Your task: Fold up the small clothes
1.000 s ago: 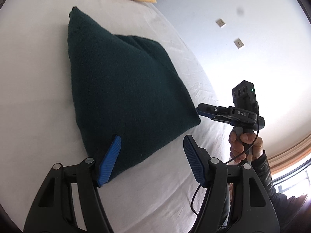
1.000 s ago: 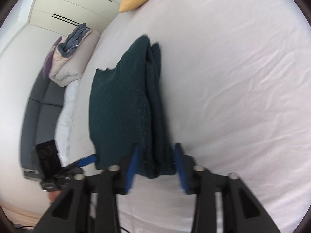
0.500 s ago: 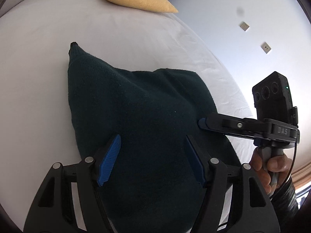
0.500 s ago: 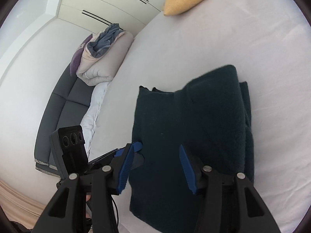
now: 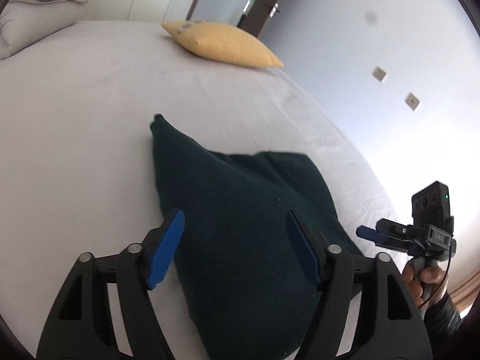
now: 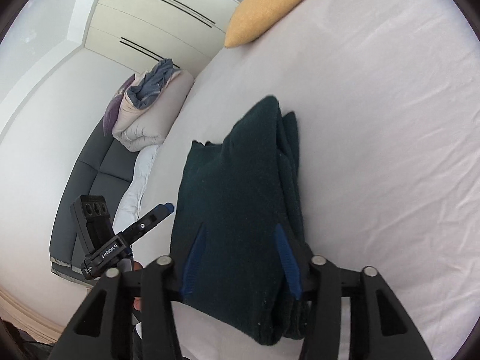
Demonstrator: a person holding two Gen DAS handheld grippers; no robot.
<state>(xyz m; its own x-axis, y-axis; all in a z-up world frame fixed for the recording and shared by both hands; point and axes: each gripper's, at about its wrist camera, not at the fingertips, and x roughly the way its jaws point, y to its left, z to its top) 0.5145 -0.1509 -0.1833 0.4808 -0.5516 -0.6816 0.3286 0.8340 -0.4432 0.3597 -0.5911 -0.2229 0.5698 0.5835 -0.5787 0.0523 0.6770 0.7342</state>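
Dark green garment [image 5: 240, 225], folded into a thick wedge, lies on the white bed [image 5: 75, 150], roughly mid-sheet. Its stacked fold edges run along the side seen at right in the right wrist view [image 6: 237, 210]; one corner points toward the yellow pillow [image 5: 222, 43] far up the bed. My left gripper [image 5: 235, 246] is spread wide, blue pads [image 5: 166, 249] apart with the garment showing between them; nothing pinched. The left-hand pad sits by the garment's edge, over sheet; the other is over the cloth. Whether either pad touches the fabric, I cannot tell. My right gripper [image 6: 241, 258] is also open, pads wide, framing the near end of the garment; nothing gripped. Its right pad [image 6: 288, 262] sits by the layered folds. From the left wrist view the right gripper [image 5: 367, 234] shows at the far right, beside the garment's corner, my hand [image 5: 426, 279] on the handle. From the right wrist view the left gripper [image 6: 163, 208] points in at the garment's left edge, just beside it. Beyond the bed: a grey sofa [image 6: 87, 186] with a bundled duvet [image 6: 147, 114], white wardrobe doors [image 6: 156, 15] behind.
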